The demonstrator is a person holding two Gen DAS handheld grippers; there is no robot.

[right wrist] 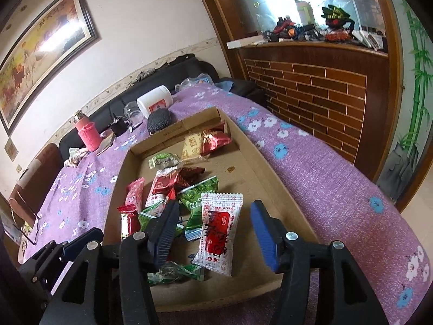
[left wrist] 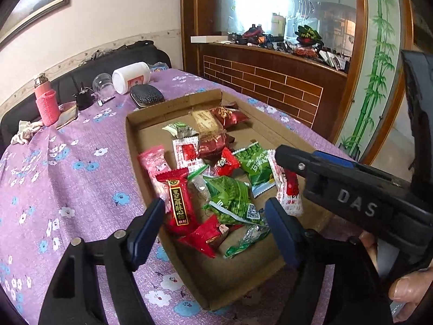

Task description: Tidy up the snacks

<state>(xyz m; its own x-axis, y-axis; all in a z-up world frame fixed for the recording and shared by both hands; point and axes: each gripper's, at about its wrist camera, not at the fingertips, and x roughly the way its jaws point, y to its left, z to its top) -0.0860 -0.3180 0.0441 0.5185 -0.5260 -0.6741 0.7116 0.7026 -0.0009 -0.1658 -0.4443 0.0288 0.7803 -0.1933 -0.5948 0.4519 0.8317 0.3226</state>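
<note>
A shallow cardboard tray (left wrist: 173, 104) (right wrist: 189, 121) lies on a purple flowered tablecloth and holds several wrapped snacks in red, green, pink and white. My left gripper (left wrist: 215, 208) hovers open over the tray's near end, above a green packet (left wrist: 230, 200) and a red packet with gold lettering (left wrist: 178, 197). Neither pad touches them. My right gripper (right wrist: 215, 208) is open too. A white packet with a red label (right wrist: 219, 233) lies flat between its fingers with a gap on each side. In the left wrist view the right gripper (left wrist: 282, 157) reaches in from the right over that same white packet (left wrist: 288, 189).
At the table's far end stand a pink bottle (left wrist: 46, 103), a glass cup (left wrist: 102, 84), a tipped white jar (left wrist: 131, 77) and a black case (left wrist: 147, 96). A black sofa runs behind. A wooden counter with brick pattern (left wrist: 270, 81) stands to the right. A thumb (left wrist: 406, 289) shows at lower right.
</note>
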